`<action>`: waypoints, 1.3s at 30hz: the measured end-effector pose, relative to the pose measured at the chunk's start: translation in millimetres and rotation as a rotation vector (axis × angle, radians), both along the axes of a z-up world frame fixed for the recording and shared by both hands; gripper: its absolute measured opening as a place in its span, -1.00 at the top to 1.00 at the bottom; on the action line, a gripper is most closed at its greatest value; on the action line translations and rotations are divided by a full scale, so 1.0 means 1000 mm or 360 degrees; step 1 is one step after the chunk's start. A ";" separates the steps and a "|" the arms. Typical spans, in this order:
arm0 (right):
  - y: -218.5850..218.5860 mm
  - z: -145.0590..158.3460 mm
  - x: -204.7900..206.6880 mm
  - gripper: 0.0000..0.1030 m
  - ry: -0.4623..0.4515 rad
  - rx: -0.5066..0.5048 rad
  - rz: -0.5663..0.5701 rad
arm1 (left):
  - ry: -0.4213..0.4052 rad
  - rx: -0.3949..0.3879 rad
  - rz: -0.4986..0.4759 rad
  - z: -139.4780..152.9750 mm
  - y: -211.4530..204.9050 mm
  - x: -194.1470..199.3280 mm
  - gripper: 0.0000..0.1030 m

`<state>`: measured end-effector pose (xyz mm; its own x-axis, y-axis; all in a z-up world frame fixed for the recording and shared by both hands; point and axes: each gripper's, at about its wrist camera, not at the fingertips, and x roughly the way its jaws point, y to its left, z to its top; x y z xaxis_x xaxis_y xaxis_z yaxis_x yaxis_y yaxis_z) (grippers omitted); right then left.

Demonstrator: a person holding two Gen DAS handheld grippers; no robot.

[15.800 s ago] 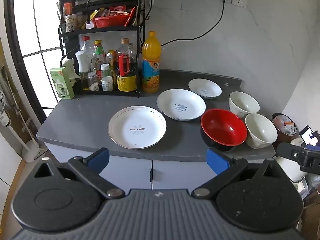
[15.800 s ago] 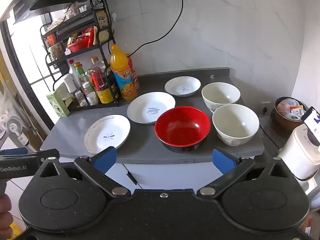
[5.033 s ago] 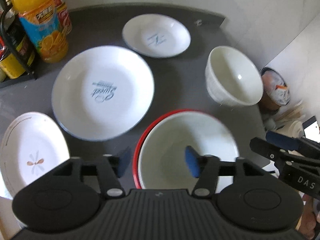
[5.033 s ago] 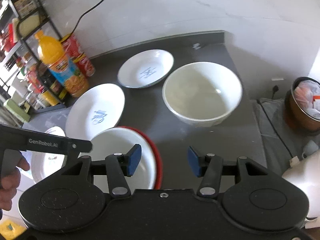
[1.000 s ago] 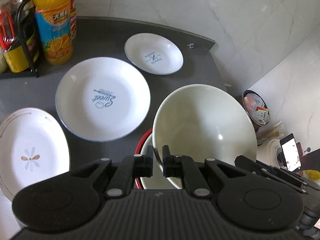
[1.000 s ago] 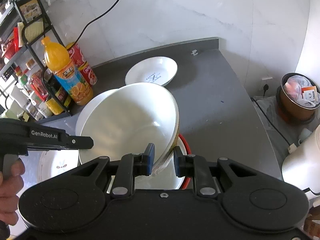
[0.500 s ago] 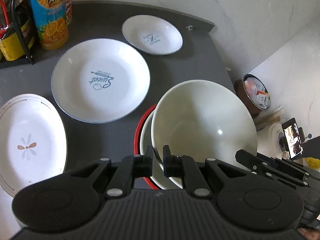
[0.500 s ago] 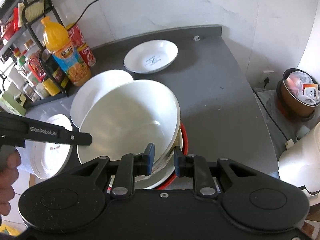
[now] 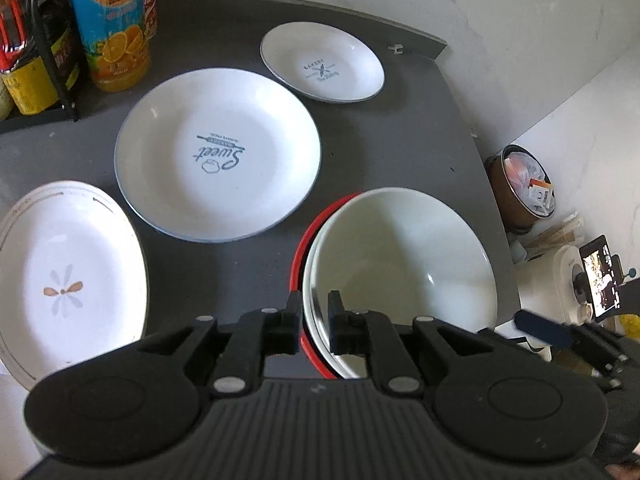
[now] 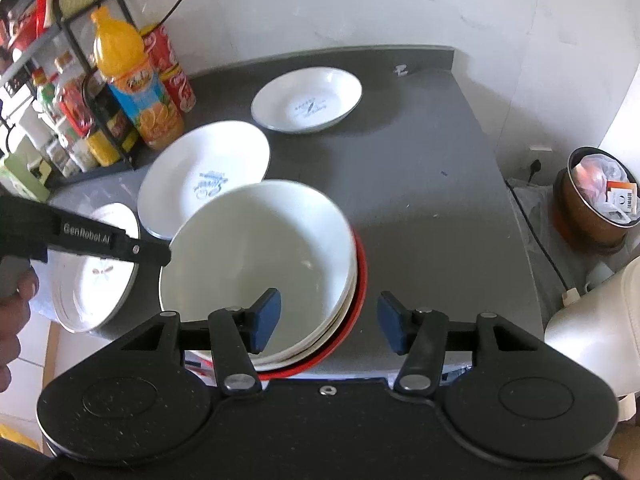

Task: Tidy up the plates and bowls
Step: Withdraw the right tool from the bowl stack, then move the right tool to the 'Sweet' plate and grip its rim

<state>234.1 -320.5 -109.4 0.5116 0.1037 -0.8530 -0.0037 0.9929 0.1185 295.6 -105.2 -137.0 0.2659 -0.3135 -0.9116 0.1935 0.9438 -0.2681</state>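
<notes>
The red bowl [image 9: 298, 264] is mostly hidden under two nested white bowls [image 9: 400, 264] at the counter's [image 9: 392, 140] front edge. Left gripper [image 9: 314, 312] pinches their near rim, jaws opening; right gripper [image 10: 329, 316] opening, rim between, untouched. Beyond lie three white plates [image 9: 218, 156].

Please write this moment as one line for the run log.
stage: bowls nested | top white bowl in red bowl | left gripper on rim | right gripper opening, off | plates unstacked

The white bowl [image 10: 260, 256] now sits nested (right gripper [image 10: 329, 322] opening, off its rim).
</notes>
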 end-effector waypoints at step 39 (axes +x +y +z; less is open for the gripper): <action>0.019 0.017 0.088 -0.71 -0.0153 0.0197 -0.0136 | -0.0131 0.0091 0.0500 0.036 0.075 0.058 -0.50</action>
<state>321.8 -301.5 -92.0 0.6014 0.1574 -0.7833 0.0632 0.9680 0.2430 354.1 -29.8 -100.8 0.4150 -0.1531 -0.8968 -0.0907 0.9739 -0.2082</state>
